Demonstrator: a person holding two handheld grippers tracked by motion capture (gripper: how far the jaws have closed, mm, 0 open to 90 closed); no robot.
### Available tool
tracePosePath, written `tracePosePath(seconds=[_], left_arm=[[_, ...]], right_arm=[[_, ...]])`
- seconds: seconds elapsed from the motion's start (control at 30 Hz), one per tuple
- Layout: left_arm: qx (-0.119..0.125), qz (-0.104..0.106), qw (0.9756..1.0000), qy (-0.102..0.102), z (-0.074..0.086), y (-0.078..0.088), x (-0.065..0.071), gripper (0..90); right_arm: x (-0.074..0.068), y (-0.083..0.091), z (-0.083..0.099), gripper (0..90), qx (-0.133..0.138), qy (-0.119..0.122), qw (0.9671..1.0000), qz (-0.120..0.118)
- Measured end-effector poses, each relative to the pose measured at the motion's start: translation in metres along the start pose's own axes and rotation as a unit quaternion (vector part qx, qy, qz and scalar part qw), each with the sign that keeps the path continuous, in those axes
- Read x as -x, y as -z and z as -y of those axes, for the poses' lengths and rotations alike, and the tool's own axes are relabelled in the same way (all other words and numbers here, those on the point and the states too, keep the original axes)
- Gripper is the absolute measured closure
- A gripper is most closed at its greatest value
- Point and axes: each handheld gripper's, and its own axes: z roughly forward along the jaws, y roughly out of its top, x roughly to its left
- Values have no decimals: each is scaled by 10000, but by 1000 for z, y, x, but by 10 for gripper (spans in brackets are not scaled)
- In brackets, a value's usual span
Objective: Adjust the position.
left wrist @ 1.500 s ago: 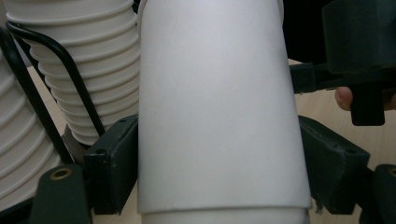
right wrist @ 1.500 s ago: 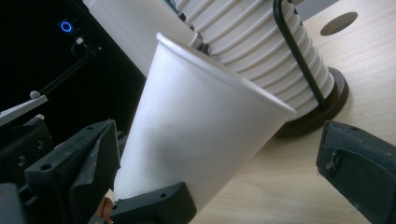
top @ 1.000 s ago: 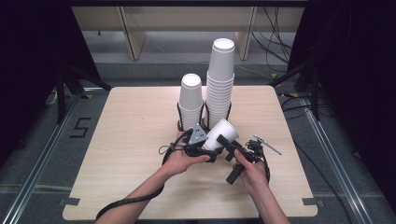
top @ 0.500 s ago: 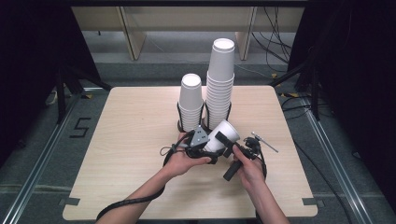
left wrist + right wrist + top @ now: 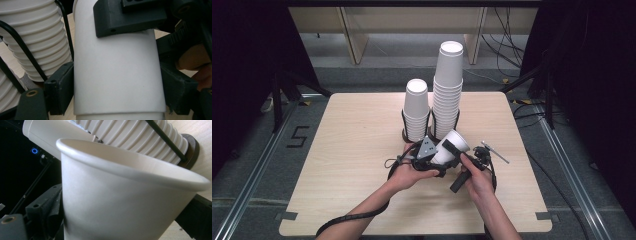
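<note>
While the left claw is clamped on the white paper cup, the left claw's own view shows what the high view cannot: both black pads pressed flat against the cup's side wall, one on each flank. That same view shows a jaw of the right claw lying on the wall near the cup's mouth. The right claw has just been closing, with the cup between its jaws; its own view shows dark jaws on either side of the cup wall below the rolled rim, but not clearly whether the pads press yet.

High view: cup tilted, mouth up and toward the person's right, held above the counter just in front of two wire holders. Short cup stack on the left, tall cup stack on the right, both upright. A thin metal rod lies beside the right hand.
</note>
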Motion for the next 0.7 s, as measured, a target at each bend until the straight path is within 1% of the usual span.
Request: tracePosePath(seconds=[0.03,0.07,0.1,0.17,0.23,0.3,0.33,0.37,0.43,0.5,0.53,0.6,0.67,0.7], left_arm=[[-5,0,10000,4,0,0,0,211],[-11,-7,10000,10,1,0,0,211],[-17,-11,10000,12,1,0,0,211],[-16,-20,10000,13,2,0,-1,211],[-13,-13,10000,34,2,1,-1,211],[-7,-4,10000,48,2,1,-1,211],[-3,-4,10000,48,2,1,-1,212],[-3,-8,10000,45,2,1,-1,211],[-1,-5,10000,43,2,1,-1,211],[1,-9,10000,36,2,1,-1,210],[-1,-11,10000,34,2,1,-1,210],[-2,-16,10000,35,2,1,-1,210],[-7,-12,10000,37,2,1,-1,209],[-2,-7,10000,40,2,1,-1,209]], right_arm=[[2,0,0,93,24,122,9999,13],[1,0,1,105,15,109,9999,-15],[0,-1,2,116,8,-19,10000,-56],[1,-1,3,123,-4,100,9999,-24],[1,-2,3,128,-5,113,9999,-51],[1,-2,3,130,-5,122,9999,-28],[-1,-2,3,132,-33,-47,10000,-36],[1,-2,2,134,14,149,9999,-18],[1,-2,2,138,-39,196,9998,-4],[-2,-1,2,141,-67,101,9999,6],[-1,-1,1,143,-51,204,9998,13],[-1,-2,1,146,3,199,9998,-1],[-1,-1,1,149,-23,216,9998,-11],[-2,-1,1,150,-20,82,10000,-51]])
